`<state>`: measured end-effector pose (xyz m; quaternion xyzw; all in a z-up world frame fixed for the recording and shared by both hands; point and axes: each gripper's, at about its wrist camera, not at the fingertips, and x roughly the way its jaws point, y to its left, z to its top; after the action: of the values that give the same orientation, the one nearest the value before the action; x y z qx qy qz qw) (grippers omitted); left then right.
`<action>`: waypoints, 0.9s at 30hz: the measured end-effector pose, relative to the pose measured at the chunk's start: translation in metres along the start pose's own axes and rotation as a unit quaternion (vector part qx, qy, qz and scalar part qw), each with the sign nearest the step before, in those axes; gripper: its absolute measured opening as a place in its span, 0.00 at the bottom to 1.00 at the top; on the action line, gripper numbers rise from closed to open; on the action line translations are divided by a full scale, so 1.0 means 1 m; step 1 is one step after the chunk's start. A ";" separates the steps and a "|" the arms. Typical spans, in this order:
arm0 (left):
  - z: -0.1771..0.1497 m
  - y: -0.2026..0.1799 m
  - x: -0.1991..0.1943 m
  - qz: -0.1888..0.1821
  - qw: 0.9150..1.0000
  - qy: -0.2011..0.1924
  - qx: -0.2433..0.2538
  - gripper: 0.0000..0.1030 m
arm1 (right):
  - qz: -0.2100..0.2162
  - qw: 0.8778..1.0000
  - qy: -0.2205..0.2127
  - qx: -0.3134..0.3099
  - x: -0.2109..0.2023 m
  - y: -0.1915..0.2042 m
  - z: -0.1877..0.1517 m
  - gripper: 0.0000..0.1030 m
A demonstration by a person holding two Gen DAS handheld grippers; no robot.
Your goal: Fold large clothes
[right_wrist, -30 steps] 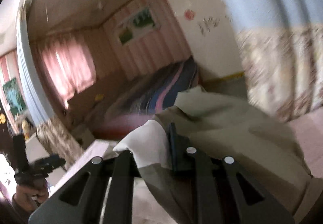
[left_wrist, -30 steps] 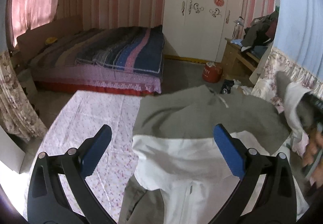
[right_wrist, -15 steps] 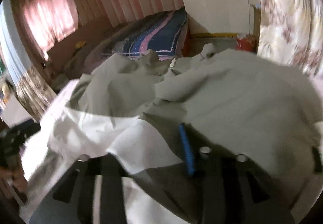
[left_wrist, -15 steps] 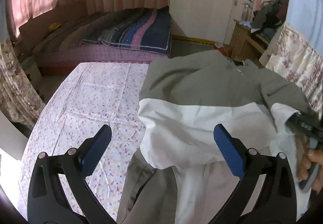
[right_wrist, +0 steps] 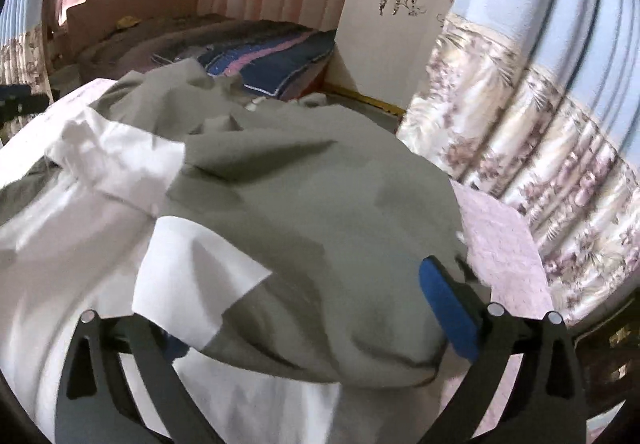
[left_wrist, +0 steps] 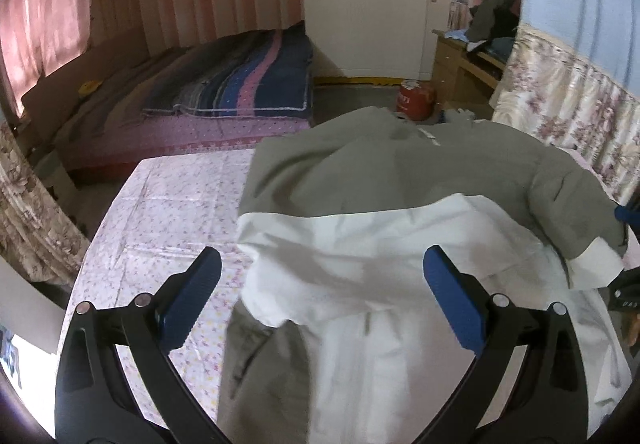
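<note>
A large grey-green jacket with white lining [left_wrist: 384, 203] lies on the table, its top part folded over so white lining shows. My left gripper [left_wrist: 320, 296] is open and empty, hovering above the jacket's left side. In the right wrist view the jacket [right_wrist: 300, 224] fills the middle. My right gripper [right_wrist: 304, 316] is open, its fingers spread wide; the sleeve with its white cuff [right_wrist: 192, 276] lies loose between them and covers the left pad.
A table with a pink flowered cloth [left_wrist: 168, 211] bears the jacket. Behind stand a bed [left_wrist: 224, 83], a white wardrobe [left_wrist: 372, 3], a red can [left_wrist: 414, 99] on the floor, and a floral curtain [right_wrist: 532, 171] at the right.
My right gripper came down over the jacket with the sleeve, then opened and let the sleeve drop onto the jacket. The left gripper stayed open above the jacket.
</note>
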<state>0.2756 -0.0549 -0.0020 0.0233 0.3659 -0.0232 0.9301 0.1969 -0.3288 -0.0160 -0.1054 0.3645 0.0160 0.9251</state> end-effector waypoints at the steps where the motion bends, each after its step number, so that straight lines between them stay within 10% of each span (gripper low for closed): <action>1: -0.001 -0.003 -0.002 -0.002 1.000 -0.001 0.002 0.97 | 0.000 1.000 0.000 0.003 -0.004 -0.005 -0.007 0.95; 13: -0.015 -0.099 -0.051 -0.113 0.993 -0.014 0.036 0.97 | 0.072 0.991 -0.059 0.092 -0.040 -0.036 -0.039 0.96; 27: -0.012 -0.166 0.004 -0.112 0.994 0.007 0.004 0.97 | 0.084 0.993 -0.037 0.079 -0.045 -0.040 -0.057 0.97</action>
<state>0.2606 -0.2196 -0.0180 -0.0142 0.3726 -0.1283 0.9190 0.1302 -0.3775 -0.0191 -0.0005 0.3381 0.0683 0.9386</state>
